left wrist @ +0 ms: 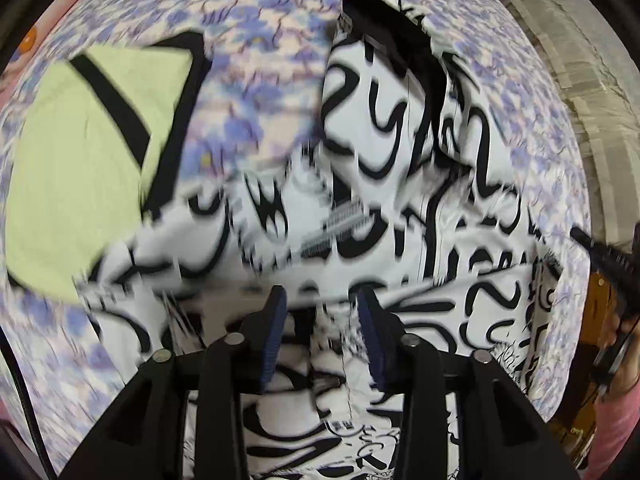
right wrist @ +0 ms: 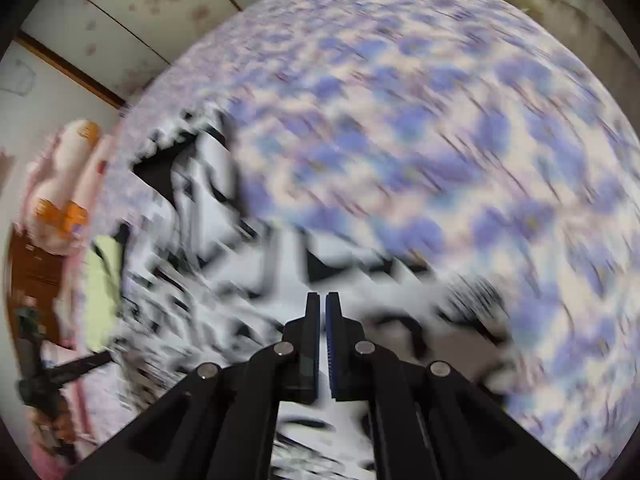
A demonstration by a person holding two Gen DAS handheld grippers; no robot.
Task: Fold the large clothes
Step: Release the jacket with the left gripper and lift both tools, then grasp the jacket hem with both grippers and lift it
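Observation:
A white garment with bold black lettering (left wrist: 400, 160) lies partly folded on a blue-flowered bedsheet (left wrist: 260, 40). One black-lined end of it points to the far side. My left gripper (left wrist: 322, 320) hangs over the garment's near part, open, its blue pads apart from the cloth below. In the right wrist view the same garment (right wrist: 224, 240) is a blur under my right gripper (right wrist: 323, 308). Its jaws stand together with only a slit between them. The blur hides whether any cloth is pinched there.
A pale yellow-green folded garment with black trim (left wrist: 80, 160) lies left of the white one, also (right wrist: 102, 280). A beige striped blanket (left wrist: 580, 80) lies along the bed's right side. A pink pillow with orange spots (right wrist: 64, 184) and wooden furniture (right wrist: 32, 264) stand at the left.

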